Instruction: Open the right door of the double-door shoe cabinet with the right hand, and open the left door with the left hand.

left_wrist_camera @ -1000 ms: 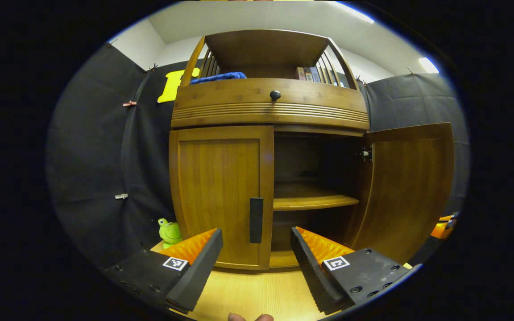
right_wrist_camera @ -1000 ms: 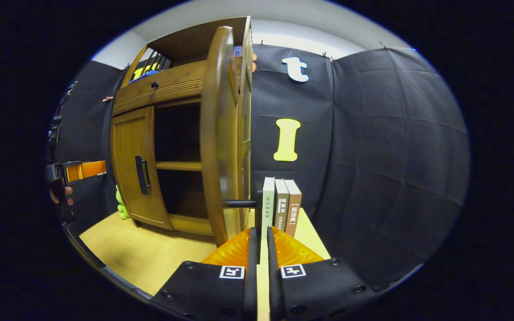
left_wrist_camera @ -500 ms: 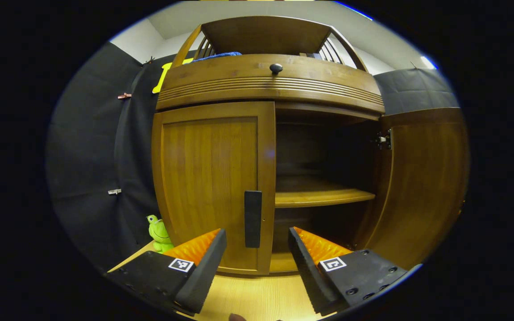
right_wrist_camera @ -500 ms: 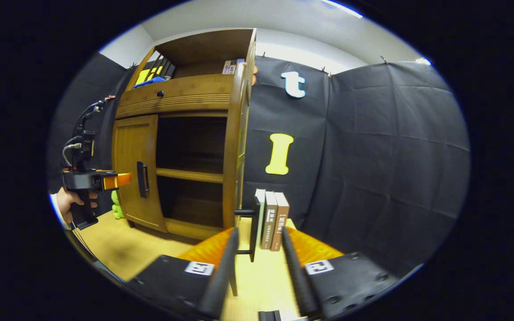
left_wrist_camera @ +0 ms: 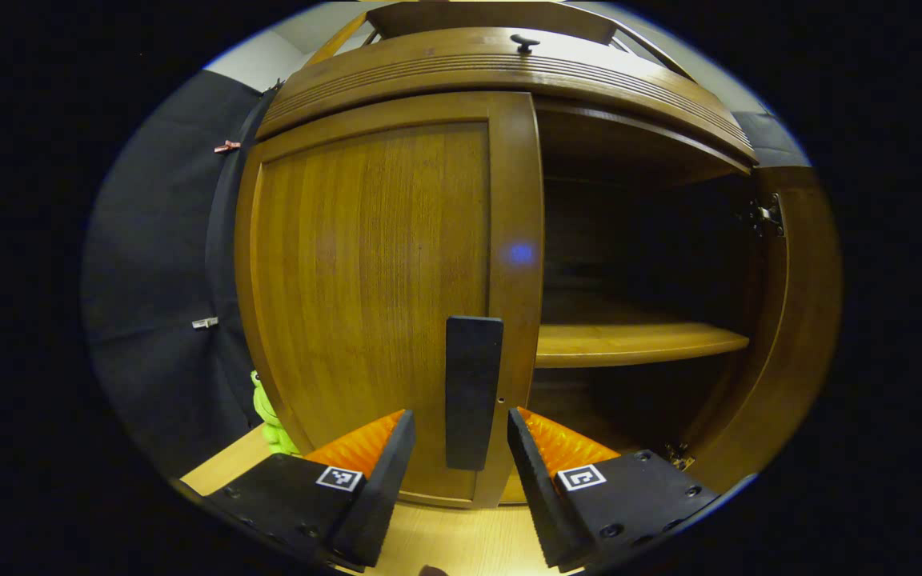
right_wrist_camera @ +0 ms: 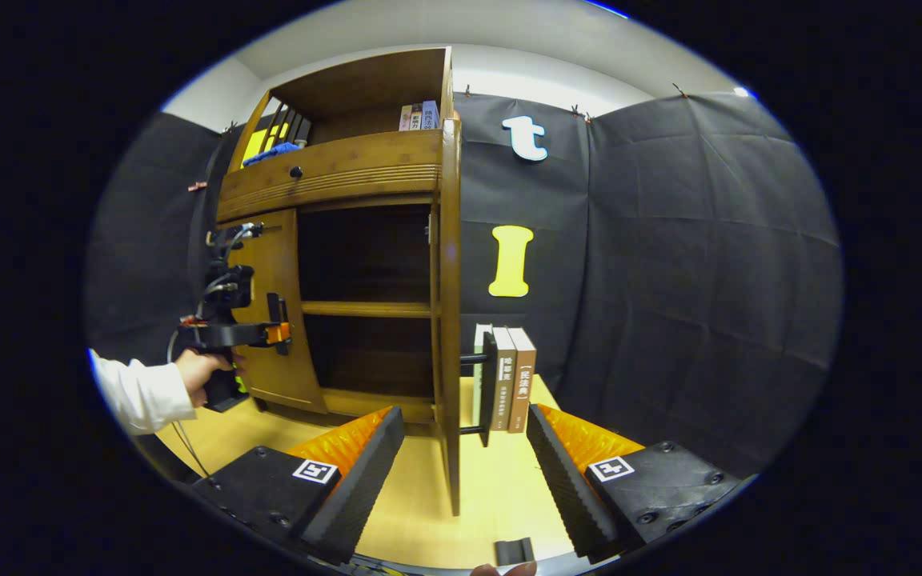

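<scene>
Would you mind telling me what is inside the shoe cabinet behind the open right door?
Inside the shoe cabinet, past the open right door, one bare wooden shelf shows. The back is dark. The closed left door covers the other half.

The cabinet (right_wrist_camera: 333, 176) stands on the table (right_wrist_camera: 269, 440), its back toward the booth wall. Its left door (left_wrist_camera: 373, 288) is closed, its right door (right_wrist_camera: 450, 320) swung out edge-on toward the right claw (right_wrist_camera: 465, 456), which sits before that edge with a finger on each side, apart from it. The left claw (left_wrist_camera: 453, 448) is before the left door, its 2 fingers flanking the handle (left_wrist_camera: 473, 392) without touching. Inside the cabinet is a shelf (left_wrist_camera: 637, 340). 3 books (right_wrist_camera: 505, 376) stand on the table behind the right door. A toy (left_wrist_camera: 269, 416) sits left of the cabinet.
</scene>
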Motion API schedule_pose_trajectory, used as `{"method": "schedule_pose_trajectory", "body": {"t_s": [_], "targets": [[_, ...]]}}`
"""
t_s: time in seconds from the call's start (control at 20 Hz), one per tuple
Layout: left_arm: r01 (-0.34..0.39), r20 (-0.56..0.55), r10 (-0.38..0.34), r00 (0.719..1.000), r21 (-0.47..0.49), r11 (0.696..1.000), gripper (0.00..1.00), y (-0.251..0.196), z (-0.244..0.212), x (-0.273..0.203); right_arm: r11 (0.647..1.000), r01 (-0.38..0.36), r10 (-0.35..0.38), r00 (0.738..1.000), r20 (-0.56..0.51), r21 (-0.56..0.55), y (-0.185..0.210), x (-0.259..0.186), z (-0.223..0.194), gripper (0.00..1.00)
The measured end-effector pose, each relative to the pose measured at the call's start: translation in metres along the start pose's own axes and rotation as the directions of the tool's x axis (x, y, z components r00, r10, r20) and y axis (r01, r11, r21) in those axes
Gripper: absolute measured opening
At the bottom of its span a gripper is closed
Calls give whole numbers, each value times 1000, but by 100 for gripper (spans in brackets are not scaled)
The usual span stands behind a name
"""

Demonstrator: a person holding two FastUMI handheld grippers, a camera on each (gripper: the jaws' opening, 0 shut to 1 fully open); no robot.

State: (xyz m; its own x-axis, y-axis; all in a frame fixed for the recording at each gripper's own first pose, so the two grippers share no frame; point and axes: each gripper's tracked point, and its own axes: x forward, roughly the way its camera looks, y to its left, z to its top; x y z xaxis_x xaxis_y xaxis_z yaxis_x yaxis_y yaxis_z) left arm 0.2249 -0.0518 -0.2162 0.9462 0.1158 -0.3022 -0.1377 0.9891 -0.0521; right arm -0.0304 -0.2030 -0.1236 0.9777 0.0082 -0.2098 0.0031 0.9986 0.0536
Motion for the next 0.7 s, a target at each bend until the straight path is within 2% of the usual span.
{"method": "schedule_pose_trajectory", "body": {"t_s": [0.05, 0.1, 0.25, 0.3, 0.35, 0.4, 0.6, 0.7], "targets": [[-1, 11, 1, 1000, 3, 1000, 71, 1, 2, 4, 1000, 1, -1, 1000, -3, -5, -2, 1, -2, 100], [-3, 23, 3, 1000, 10, 1000, 68, 2, 3, 7, 1000, -2, 1, 1000, -11, -10, -1, 1, -6, 96], [25, 32, -26, 999, 27, 999, 57, -5, 2, 9, 1000, 6, -6, 1000, -31, -9, -7, 5, -13, 98], [32, 40, -33, 999, 42, 999, 53, -7, 3, 11, 1000, 13, -13, 999, -29, -5, -7, 5, -11, 96], [22, 46, -25, 999, 66, 998, 41, -6, 3, 12, 1000, 19, -19, 999, -28, -1, -8, 5, -10, 98], [22, 48, -26, 999, 75, 997, 37, -6, 1, 12, 1000, 25, -25, 999, -32, 0, -8, 5, -11, 98], [18, 29, -20, 999, 63, 998, 33, -6, -3, 10, 999, 48, -48, 998, -48, 0, -11, 3, -12, 96], [11, 25, -12, 1000, 66, 998, 31, -5, -3, 7, 998, 62, -61, 997, -42, 8, -12, -1, -9, 98]]}}
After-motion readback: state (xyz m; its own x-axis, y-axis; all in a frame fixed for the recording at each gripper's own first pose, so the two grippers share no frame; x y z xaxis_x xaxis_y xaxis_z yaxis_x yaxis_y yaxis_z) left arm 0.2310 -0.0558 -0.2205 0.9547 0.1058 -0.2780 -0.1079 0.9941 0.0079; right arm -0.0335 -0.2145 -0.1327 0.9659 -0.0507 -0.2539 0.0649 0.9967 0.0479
